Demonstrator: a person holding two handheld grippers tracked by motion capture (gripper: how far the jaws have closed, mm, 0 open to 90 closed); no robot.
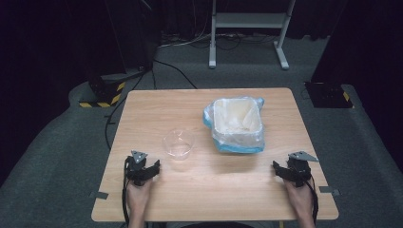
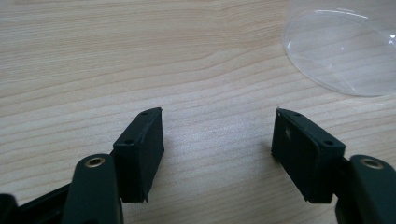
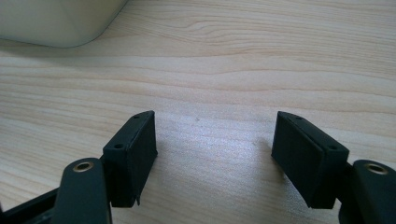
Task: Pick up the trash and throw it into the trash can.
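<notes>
Clear plastic cup (image 1: 179, 143) standing upright mid-table beside the bag-lined bin (image 1: 236, 124); left gripper (image 1: 151, 170) and right gripper (image 1: 280, 169) both resting wide open and empty, left one probably needing a level, gentle approach, straddling the thin wall.

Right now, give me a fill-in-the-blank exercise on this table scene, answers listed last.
1. The clear plastic cup stands nearest the ____ hand-held gripper.
2. The white bin is lined with a ____ bag.
3. Both the left one and the right hand-held gripper have their jaws ____, with nothing between them.
4. Everything rests on a ____ table.

Missing words: left; blue; open; wooden
</notes>
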